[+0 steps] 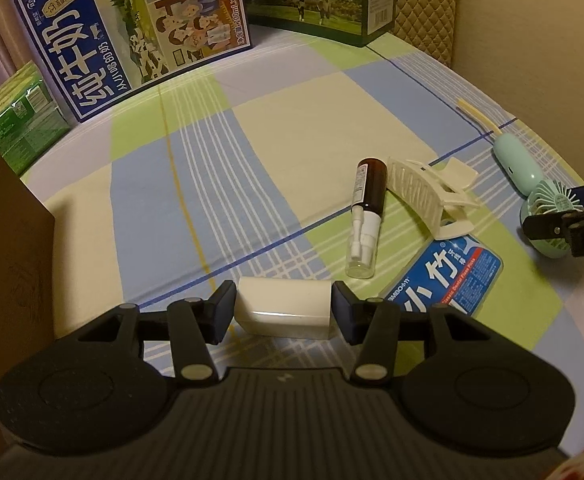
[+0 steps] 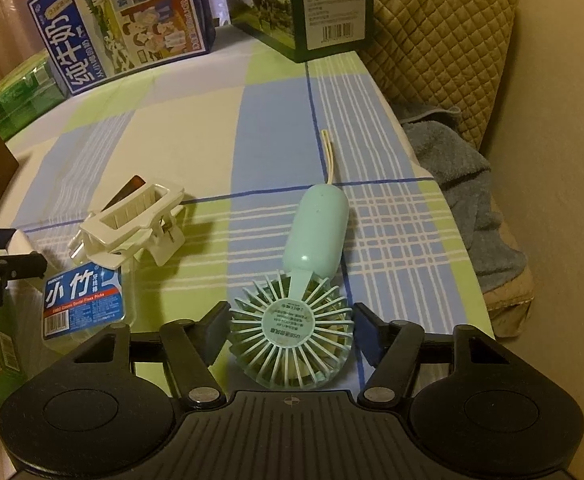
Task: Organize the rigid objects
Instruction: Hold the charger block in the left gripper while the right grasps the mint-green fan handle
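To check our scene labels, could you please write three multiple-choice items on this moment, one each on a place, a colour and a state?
1. Where does the white hair clip lie? A on a milk carton; B beside the brown spray bottle; C on the floor.
2. What colour is the handheld fan? A mint green; B red; C black.
3. What is the left claw doing? A standing empty; B gripping the white box; C holding the floss pack.
Answers: B, the clip lies right next to the bottle on the cloth; A, grille and handle are both mint; B, both pads press the box's sides.
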`<state>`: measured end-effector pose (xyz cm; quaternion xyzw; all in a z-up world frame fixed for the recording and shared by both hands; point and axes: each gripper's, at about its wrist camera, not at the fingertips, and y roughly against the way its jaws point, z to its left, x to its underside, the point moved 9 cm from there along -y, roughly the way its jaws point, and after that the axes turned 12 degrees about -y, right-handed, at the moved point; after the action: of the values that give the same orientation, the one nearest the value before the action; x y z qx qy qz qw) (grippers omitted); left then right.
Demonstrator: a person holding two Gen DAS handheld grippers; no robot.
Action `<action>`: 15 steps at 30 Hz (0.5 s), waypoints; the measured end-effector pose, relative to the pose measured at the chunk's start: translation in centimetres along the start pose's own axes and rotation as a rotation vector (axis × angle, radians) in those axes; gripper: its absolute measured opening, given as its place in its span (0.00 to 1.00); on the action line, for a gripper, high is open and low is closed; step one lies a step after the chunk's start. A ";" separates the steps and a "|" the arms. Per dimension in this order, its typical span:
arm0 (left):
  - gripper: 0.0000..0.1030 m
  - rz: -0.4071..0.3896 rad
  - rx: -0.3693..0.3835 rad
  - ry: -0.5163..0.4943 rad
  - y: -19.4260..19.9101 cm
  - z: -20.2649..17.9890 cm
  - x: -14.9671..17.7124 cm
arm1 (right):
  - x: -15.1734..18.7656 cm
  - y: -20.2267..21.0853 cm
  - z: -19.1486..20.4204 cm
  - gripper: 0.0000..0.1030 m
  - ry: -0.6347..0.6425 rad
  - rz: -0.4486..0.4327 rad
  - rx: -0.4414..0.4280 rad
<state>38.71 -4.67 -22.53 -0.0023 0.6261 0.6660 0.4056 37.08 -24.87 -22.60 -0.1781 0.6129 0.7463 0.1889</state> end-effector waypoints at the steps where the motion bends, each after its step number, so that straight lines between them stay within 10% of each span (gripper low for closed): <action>1: 0.46 0.000 0.001 -0.001 0.0 -0.1 0.0 | 0.0 0.0 0.0 0.60 -0.001 0.000 -0.002; 15: 0.46 0.002 0.012 0.001 0.3 -0.5 0.0 | 0.0 0.1 -0.1 0.60 0.003 0.006 -0.006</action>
<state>38.31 -5.09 -22.43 0.0004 0.6304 0.6625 0.4046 37.02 -24.94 -22.55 -0.1782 0.6114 0.7484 0.1851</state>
